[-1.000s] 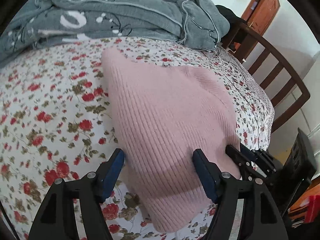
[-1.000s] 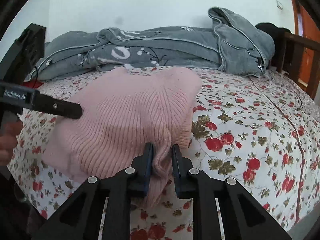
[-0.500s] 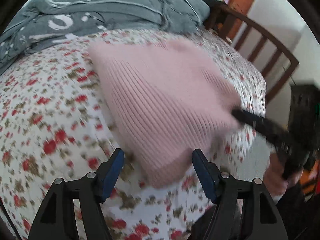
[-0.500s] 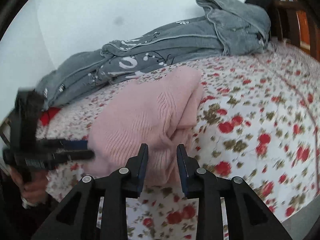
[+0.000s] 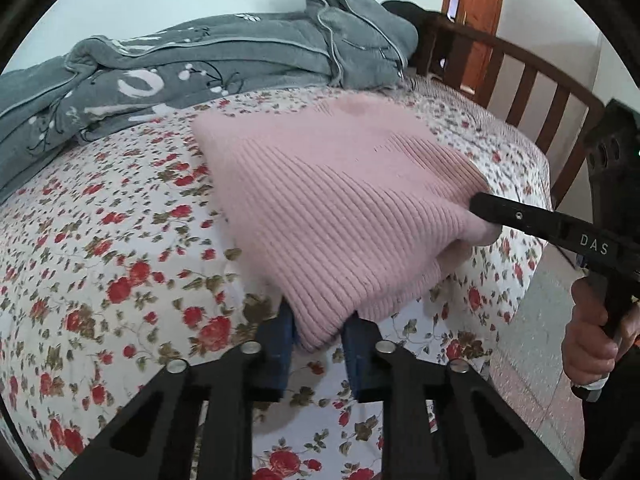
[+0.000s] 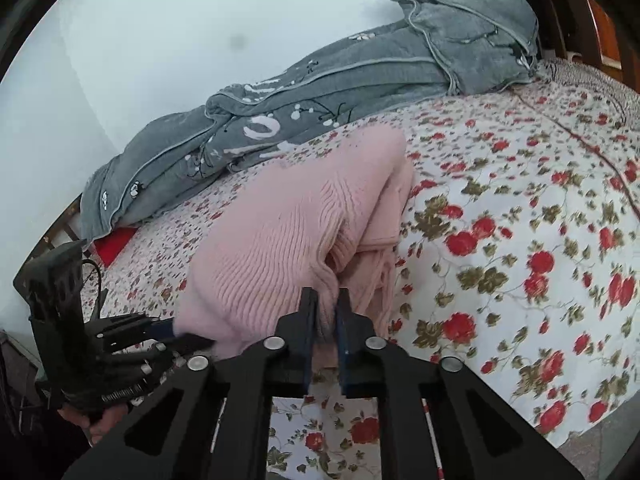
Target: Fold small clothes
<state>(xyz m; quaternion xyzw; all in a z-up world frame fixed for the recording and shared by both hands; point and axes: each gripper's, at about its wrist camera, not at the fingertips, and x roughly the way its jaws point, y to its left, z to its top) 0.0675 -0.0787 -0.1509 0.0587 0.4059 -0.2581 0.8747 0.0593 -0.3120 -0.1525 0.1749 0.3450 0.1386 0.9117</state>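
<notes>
A pink ribbed knit sweater (image 5: 344, 208) lies folded on the flowered bed sheet (image 5: 112, 248). My left gripper (image 5: 318, 330) is shut on its near corner. In the right wrist view the sweater (image 6: 292, 232) is bunched and lifted at its near edge, and my right gripper (image 6: 326, 316) is shut on that edge. The right gripper also shows in the left wrist view (image 5: 480, 204) at the sweater's right corner, and the left gripper shows at the lower left of the right wrist view (image 6: 192, 334).
A grey quilt (image 5: 192, 72) is piled along the far side of the bed by the wall. A wooden headboard with slats (image 5: 532, 92) stands at the right. The bed's near edge and the floor (image 5: 532, 380) are at the lower right.
My left gripper has closed on the sweater's near corner; it was open a second ago. My right gripper opened a little, then shut again on the sweater's edge. Both views shifted.
</notes>
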